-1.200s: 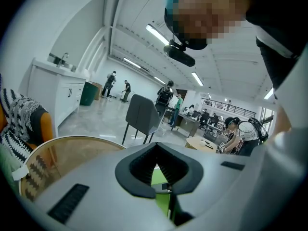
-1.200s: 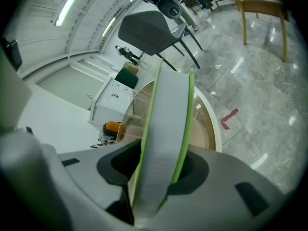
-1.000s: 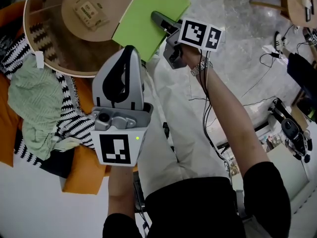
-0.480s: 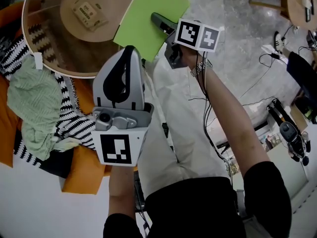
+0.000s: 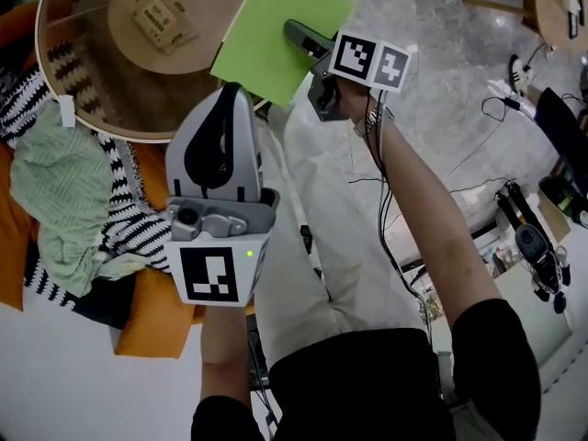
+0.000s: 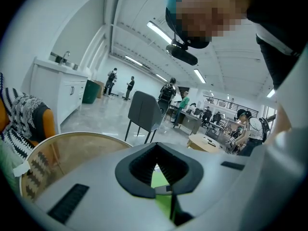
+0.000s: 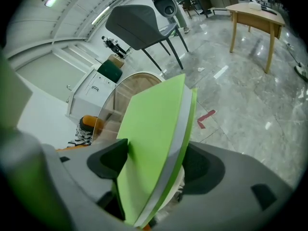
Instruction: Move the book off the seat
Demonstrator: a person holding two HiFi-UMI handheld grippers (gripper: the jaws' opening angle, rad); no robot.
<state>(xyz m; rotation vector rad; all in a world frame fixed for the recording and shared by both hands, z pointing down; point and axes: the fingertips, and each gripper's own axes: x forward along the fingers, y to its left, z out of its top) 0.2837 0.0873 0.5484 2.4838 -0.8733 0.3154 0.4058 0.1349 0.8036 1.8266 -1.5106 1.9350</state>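
The green book (image 5: 274,28) lies tilted across the near rim of the round glass table (image 5: 110,125), one corner past the edge. My right gripper (image 5: 298,38) reaches to its near edge. In the right gripper view the book (image 7: 154,134) stands edge-on between the pads of that gripper (image 7: 155,161). Its jaws have just been opening and stand wide, with a gap at the right pad. My left gripper (image 5: 227,92) hovers shut and empty before the table, above my lap; a sliver of the book (image 6: 161,181) shows past its joined fingers (image 6: 155,156).
A small printed box (image 5: 163,16) lies on the table's lower wooden shelf. At the left, the orange seat (image 5: 156,324) carries a pale green cloth (image 5: 57,196) and a black-and-white striped throw (image 5: 138,228). Cables and gear (image 5: 537,246) lie on the floor at right.
The right gripper's marker cube shifted slightly while the book stayed on the table rim. The left gripper kept still.
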